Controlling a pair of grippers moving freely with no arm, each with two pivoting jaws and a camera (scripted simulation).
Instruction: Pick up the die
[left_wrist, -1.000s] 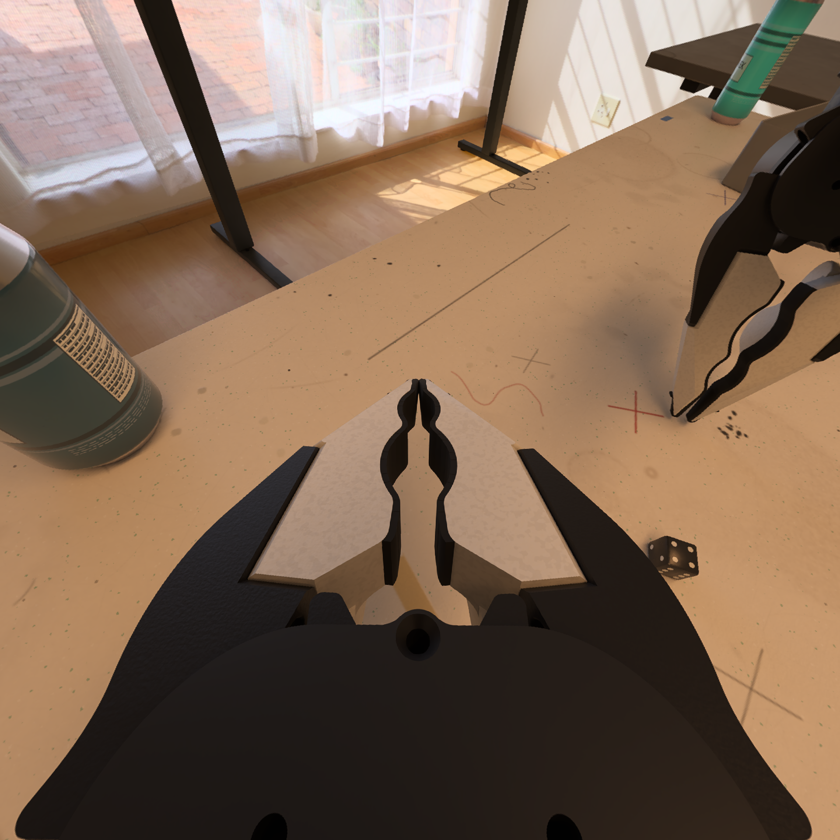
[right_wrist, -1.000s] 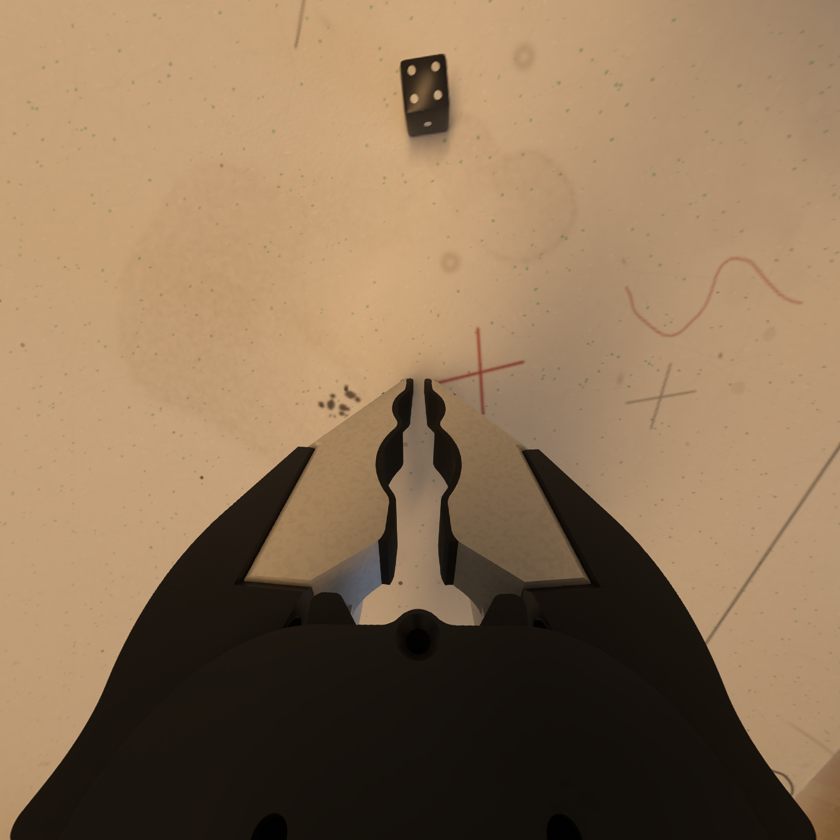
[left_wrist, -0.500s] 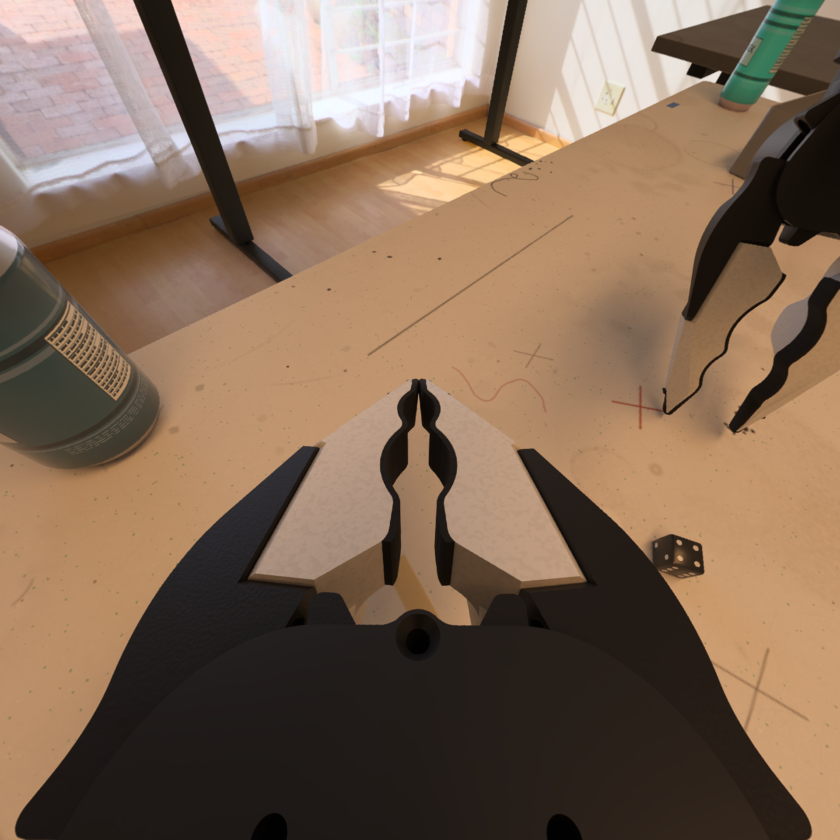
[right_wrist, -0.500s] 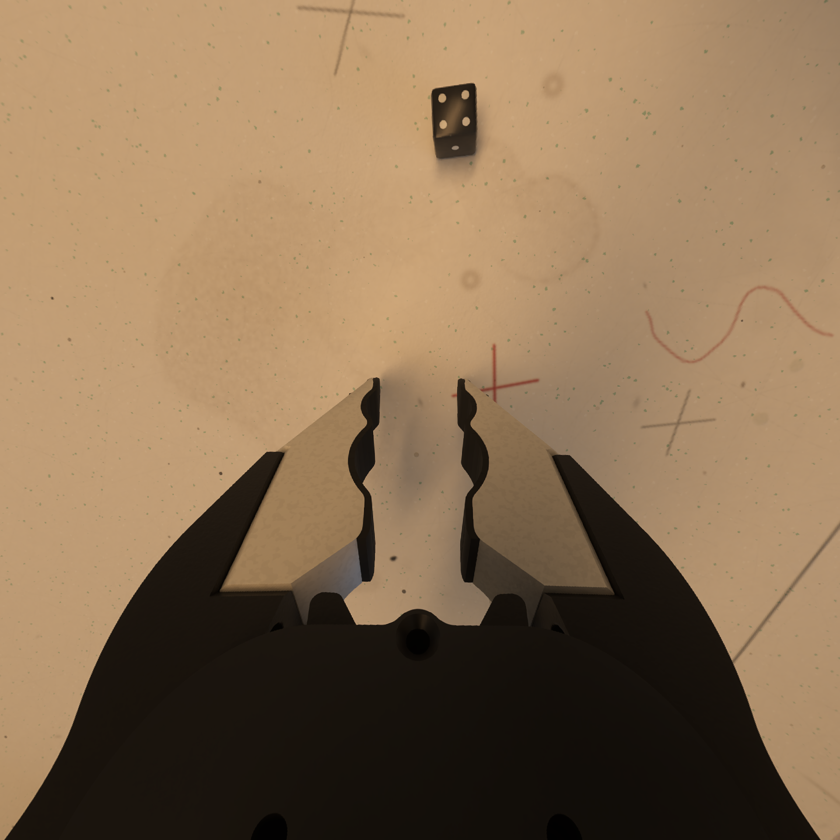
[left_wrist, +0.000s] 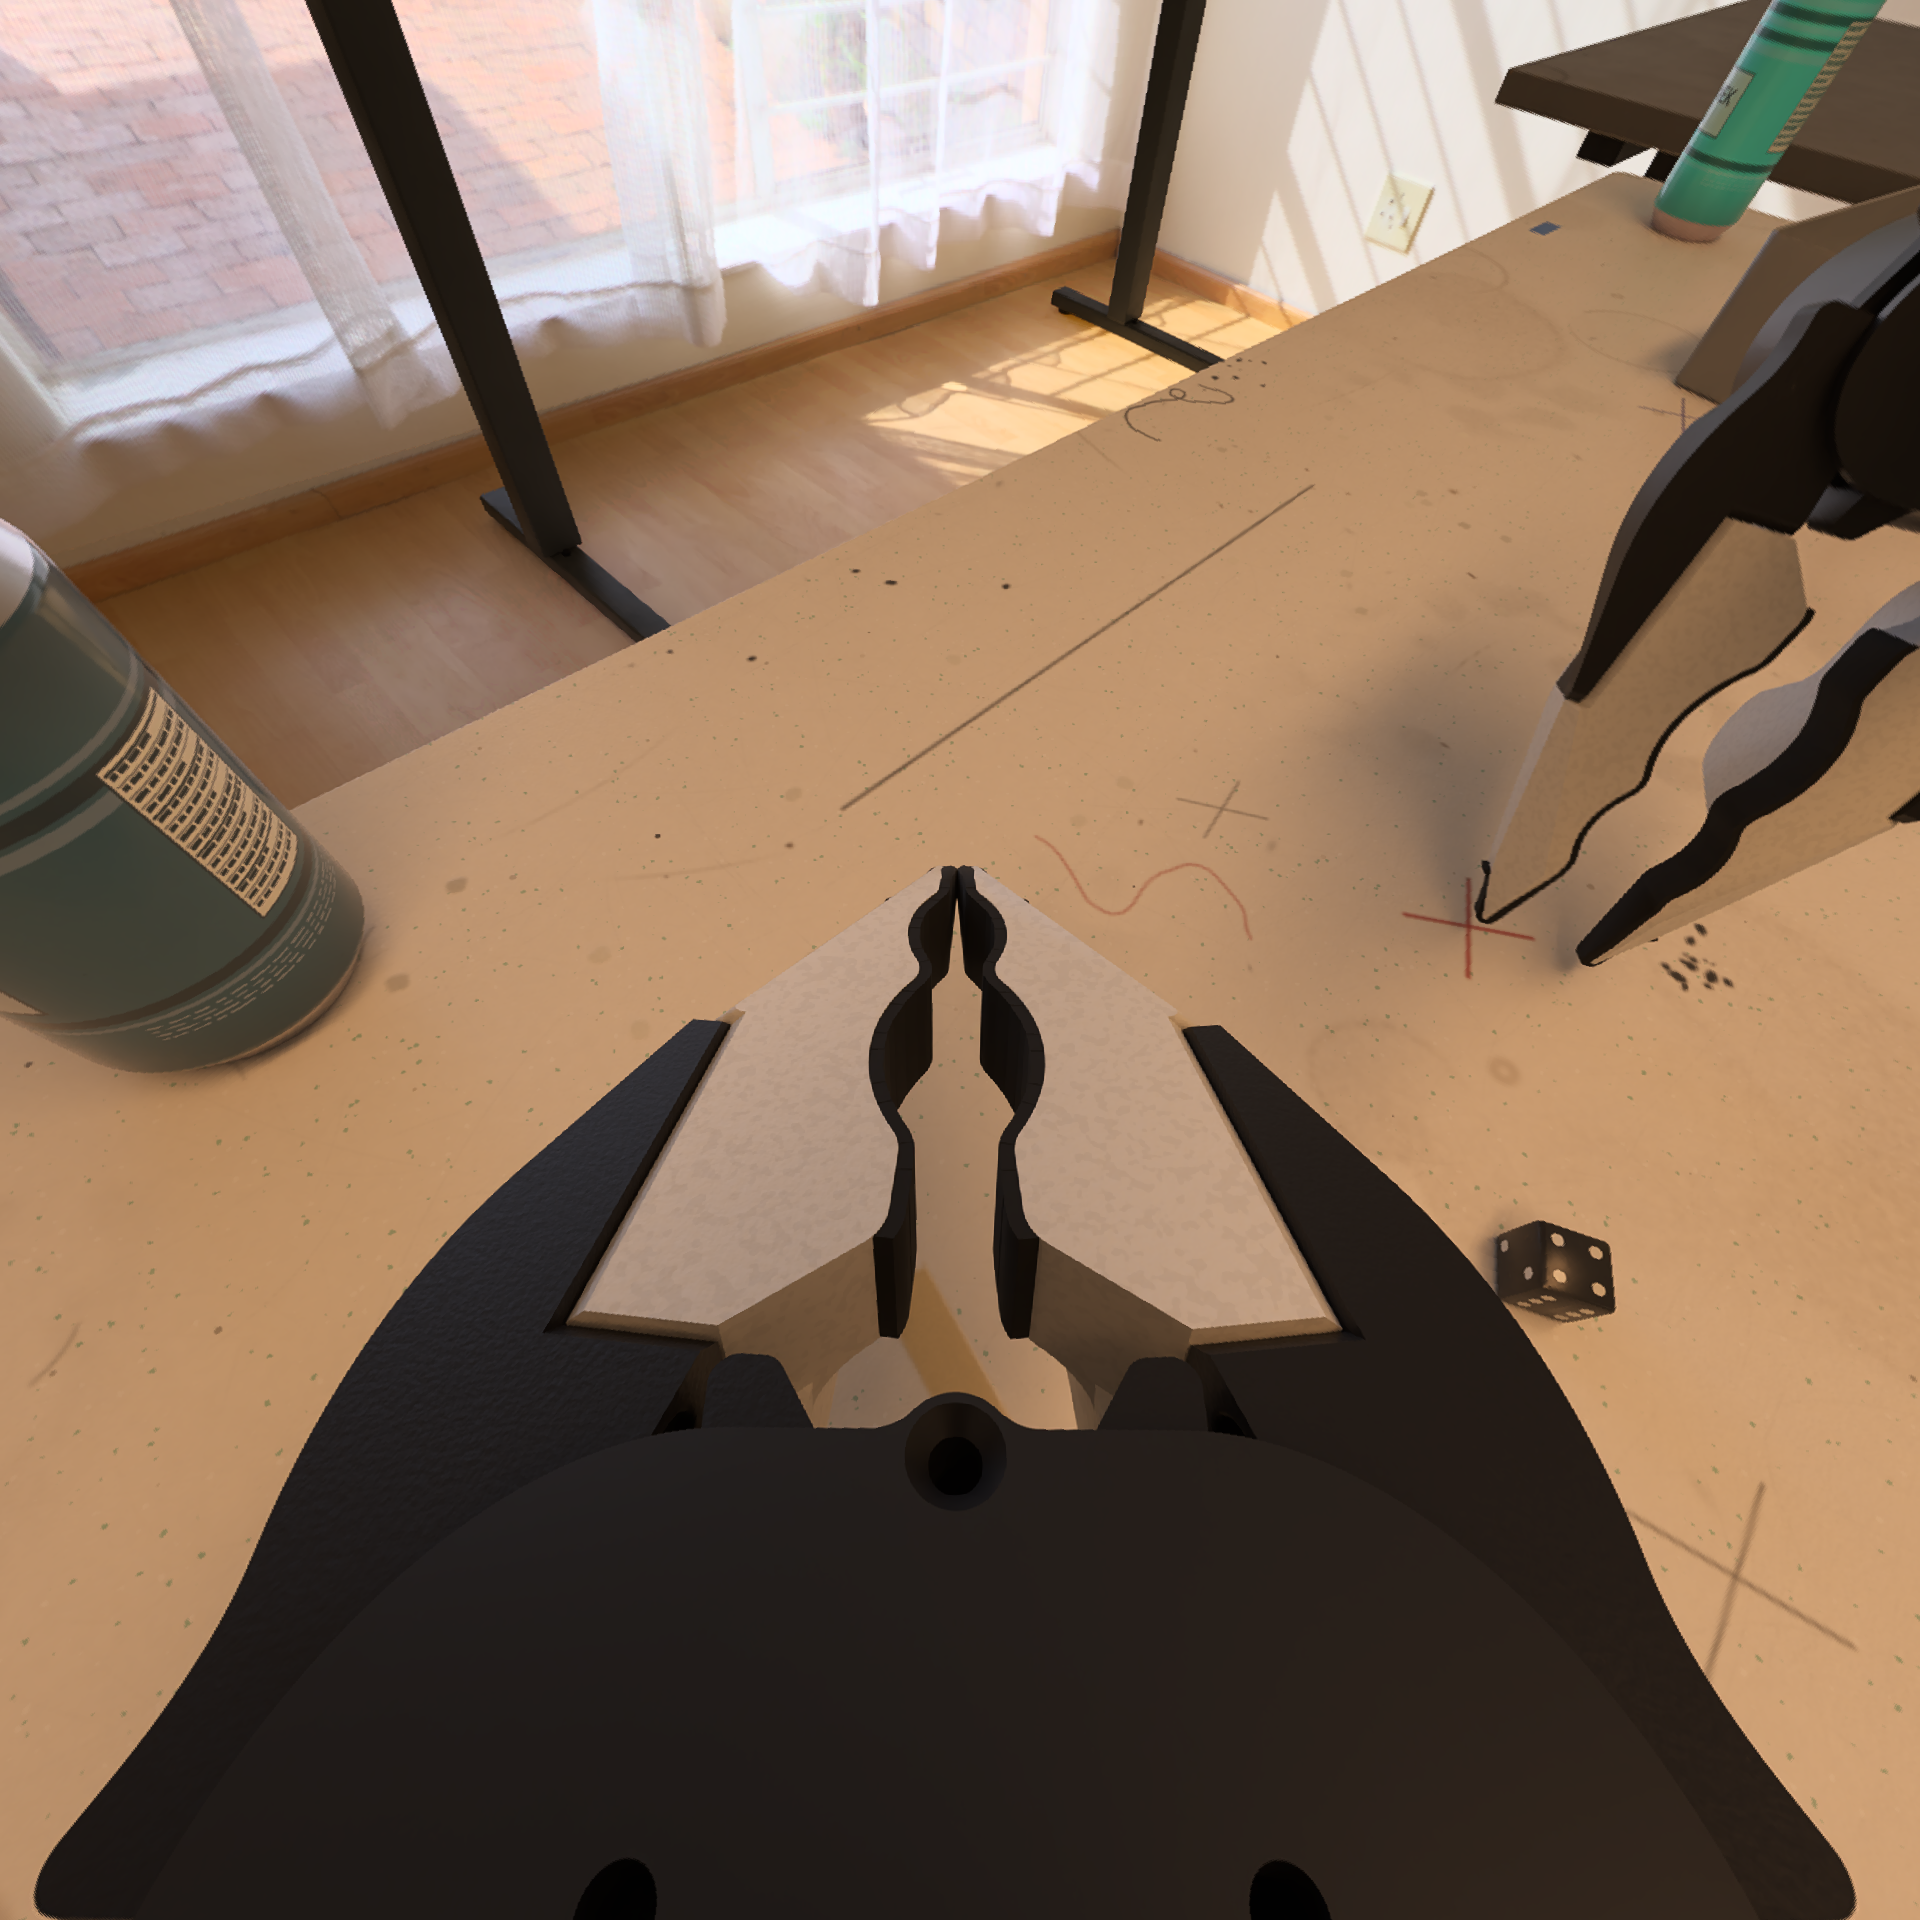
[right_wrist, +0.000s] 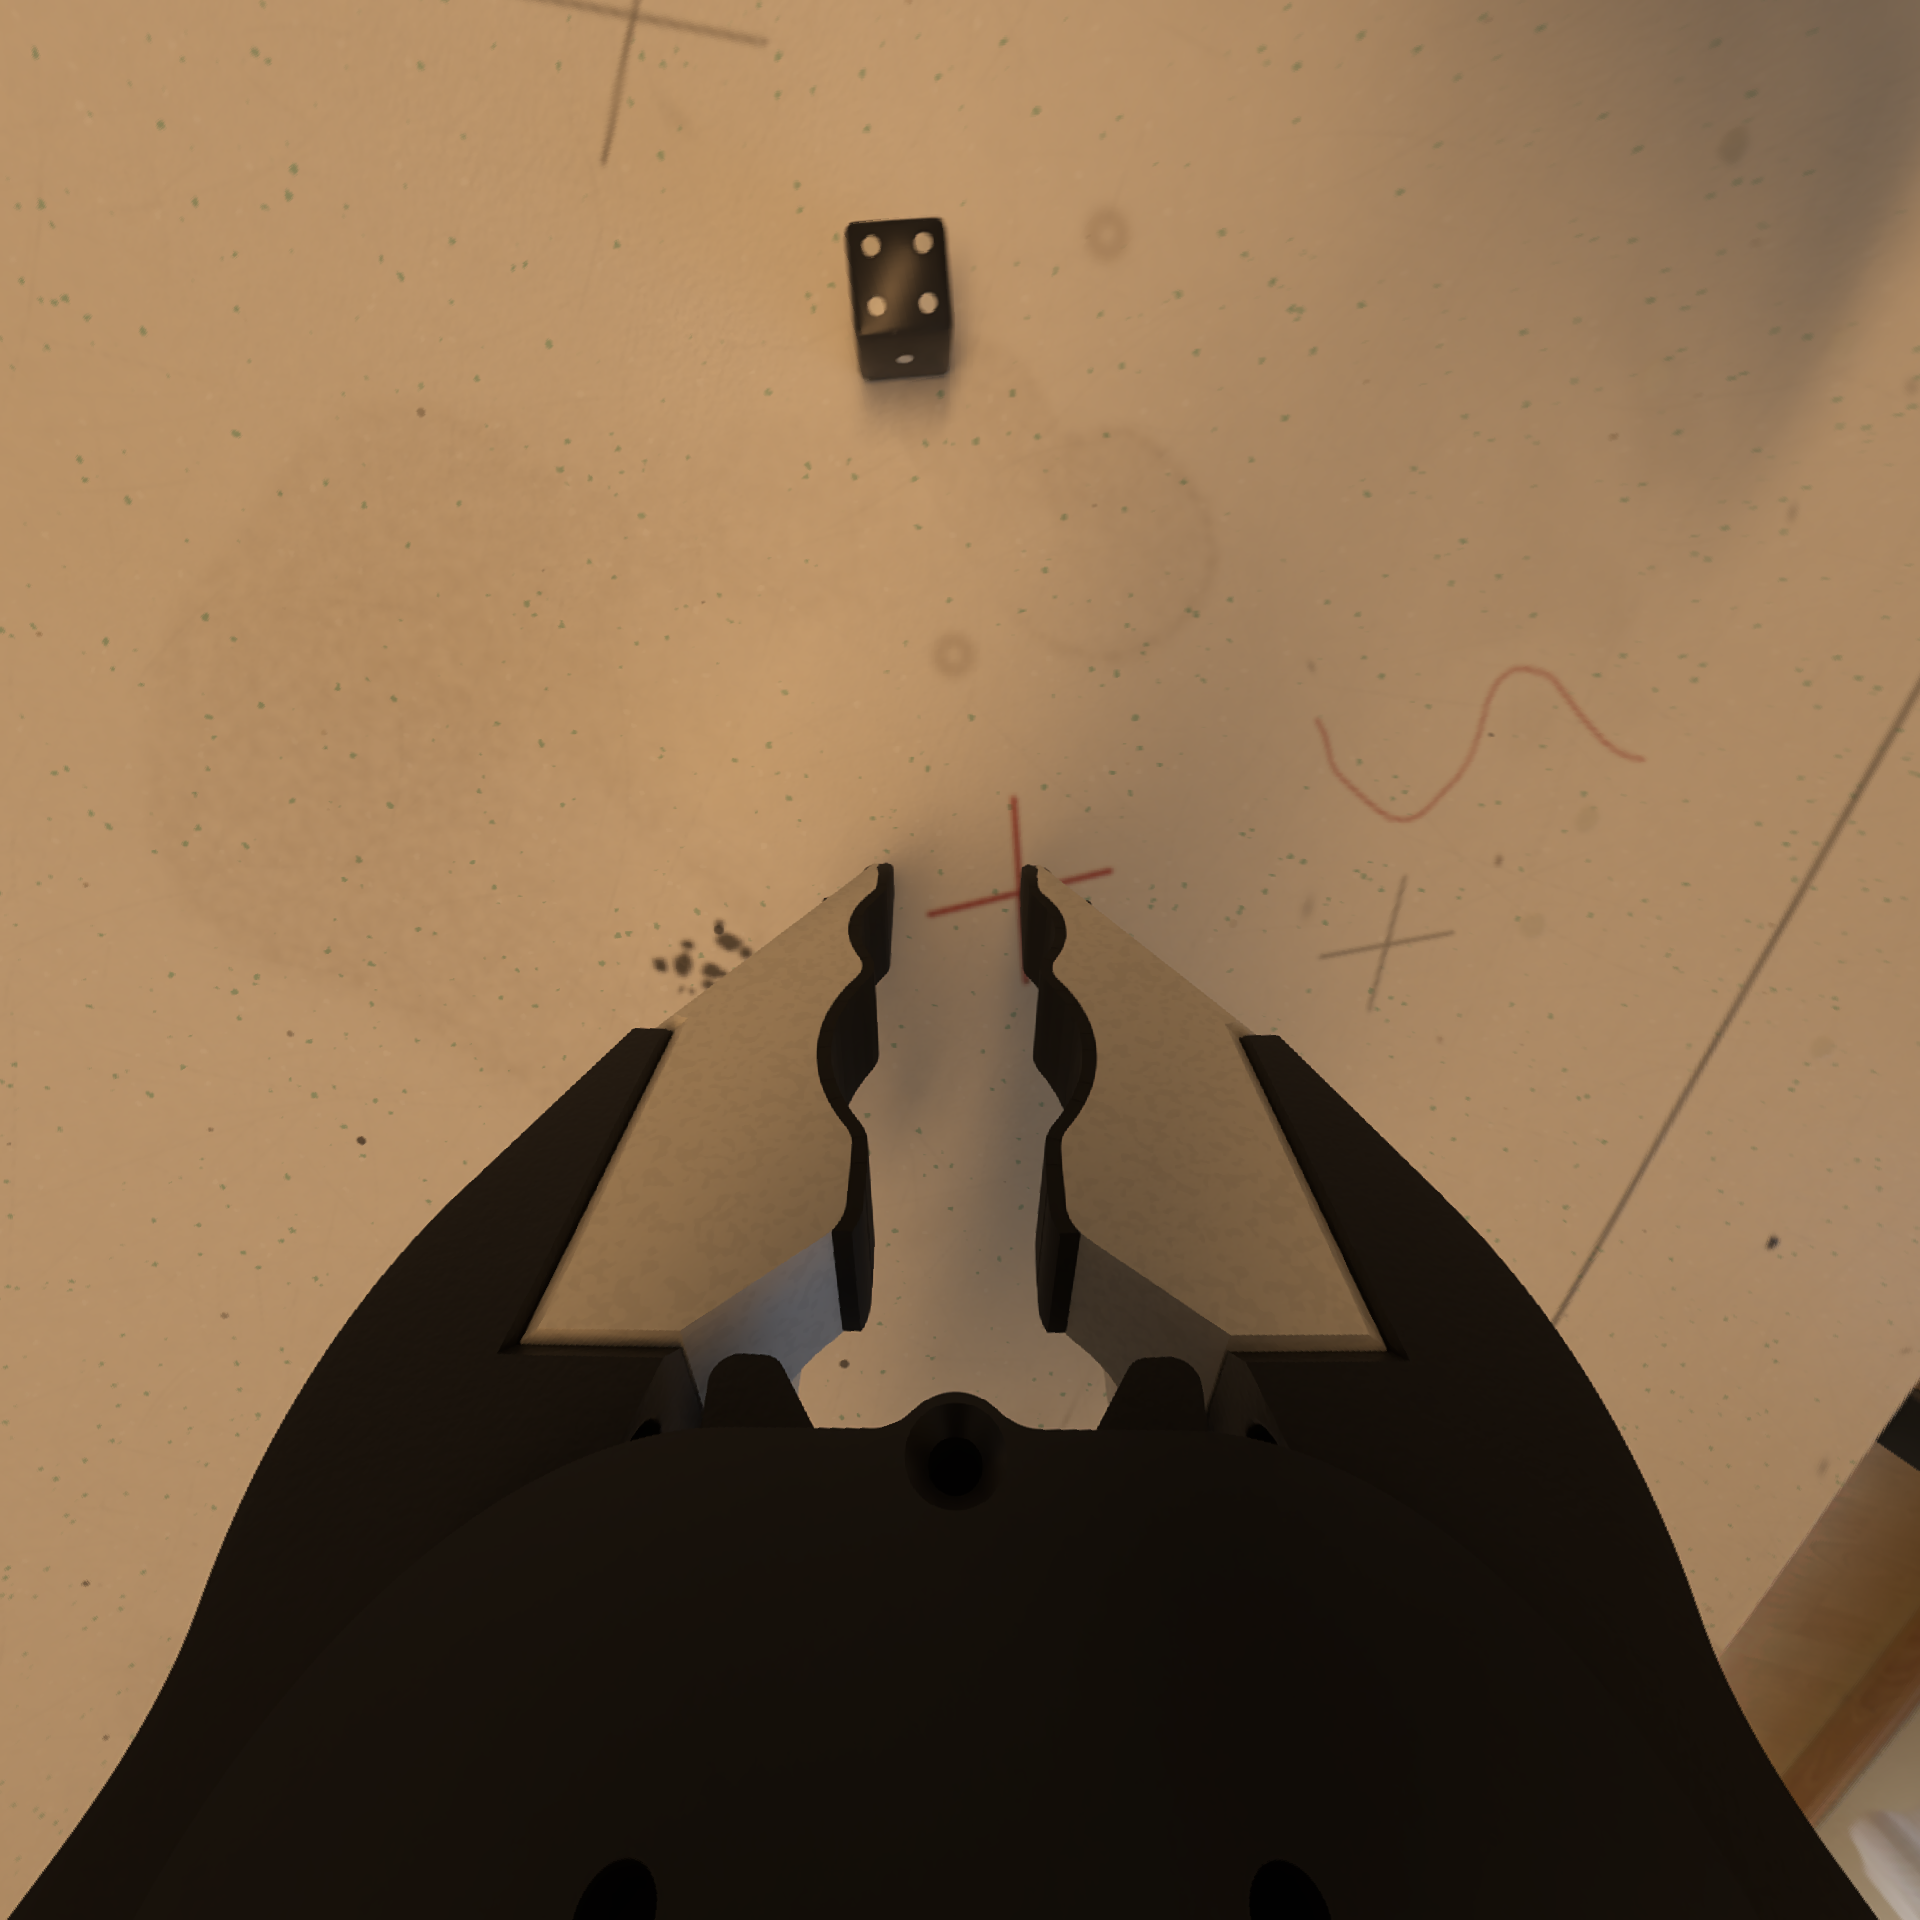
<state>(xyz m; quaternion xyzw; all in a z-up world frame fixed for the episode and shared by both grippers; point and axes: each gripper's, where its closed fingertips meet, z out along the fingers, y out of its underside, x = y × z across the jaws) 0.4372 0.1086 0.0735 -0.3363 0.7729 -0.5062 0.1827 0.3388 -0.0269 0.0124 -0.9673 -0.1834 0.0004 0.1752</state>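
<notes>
A small black die (right_wrist: 900, 297) with white pips lies on the tan table, straight ahead of my right gripper (right_wrist: 956, 881) and well clear of it. The right gripper is open and empty, pointing down at the table over a red cross mark (right_wrist: 1013, 896). In the left wrist view the die (left_wrist: 1554, 1270) lies to the right of my left gripper (left_wrist: 955, 878), which is shut and empty. The right gripper (left_wrist: 1532, 935) shows there at the far right, tips near the table.
A dark green can (left_wrist: 135, 852) stands at the left of the table. A green tube (left_wrist: 1756, 114) stands at the far right corner. The table's far edge (left_wrist: 790, 613) drops to a wooden floor with black legs (left_wrist: 457, 312).
The right gripper opened from shut, then narrowed a little. It has moved closer to the die. The left gripper stayed shut and hardly moved.
</notes>
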